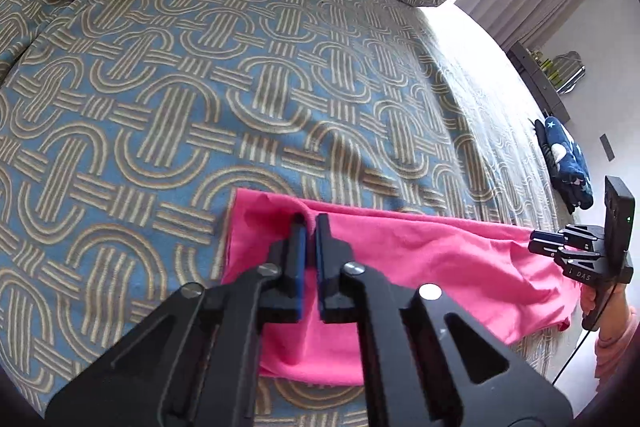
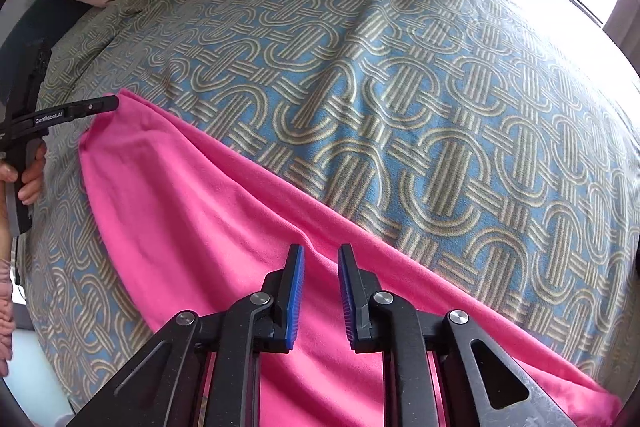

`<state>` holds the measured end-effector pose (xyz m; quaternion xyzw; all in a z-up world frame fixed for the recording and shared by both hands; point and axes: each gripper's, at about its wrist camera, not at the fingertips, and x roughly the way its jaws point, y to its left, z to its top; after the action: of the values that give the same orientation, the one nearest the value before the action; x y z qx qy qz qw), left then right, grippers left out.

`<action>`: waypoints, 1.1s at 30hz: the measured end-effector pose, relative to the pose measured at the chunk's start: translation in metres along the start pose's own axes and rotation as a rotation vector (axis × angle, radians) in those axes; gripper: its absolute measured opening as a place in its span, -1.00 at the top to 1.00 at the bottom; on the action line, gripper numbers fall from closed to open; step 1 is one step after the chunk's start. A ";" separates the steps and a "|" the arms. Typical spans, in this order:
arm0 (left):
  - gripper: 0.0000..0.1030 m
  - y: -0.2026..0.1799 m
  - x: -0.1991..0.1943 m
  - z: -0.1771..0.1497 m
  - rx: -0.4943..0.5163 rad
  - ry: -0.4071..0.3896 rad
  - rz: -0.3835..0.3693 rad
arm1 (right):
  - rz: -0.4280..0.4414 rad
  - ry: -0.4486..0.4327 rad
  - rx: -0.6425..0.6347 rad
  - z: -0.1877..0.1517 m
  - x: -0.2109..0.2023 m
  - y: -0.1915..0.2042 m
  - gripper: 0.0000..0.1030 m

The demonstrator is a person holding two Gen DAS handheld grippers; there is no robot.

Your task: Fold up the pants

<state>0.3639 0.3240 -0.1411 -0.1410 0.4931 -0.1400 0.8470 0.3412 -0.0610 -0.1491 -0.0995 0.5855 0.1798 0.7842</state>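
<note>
Pink pants [image 2: 224, 211] spread near bed's [image 2: 400, 87] front edge. Left gripper [image 1: 311, 223] pinched on their fold. Right gripper [image 2: 320, 255] parted above them.

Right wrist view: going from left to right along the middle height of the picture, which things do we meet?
The person's hand on a handle → left gripper, pinching the pants' far corner → pink pants → patterned bedcover.

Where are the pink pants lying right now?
The pink pants lie stretched along the near edge of the patterned bedspread; the left hand-held gripper pinches one end, and the right hand-held gripper is open above the other.
</note>
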 end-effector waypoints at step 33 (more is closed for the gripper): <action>0.90 0.001 -0.024 -0.049 0.030 -0.037 0.211 | -0.073 0.017 0.098 -0.042 -0.002 -0.037 0.39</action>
<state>0.3094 0.3292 -0.1461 -0.0782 0.4874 -0.0545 0.8680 0.3183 -0.1109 -0.1612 -0.0840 0.5963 0.1215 0.7890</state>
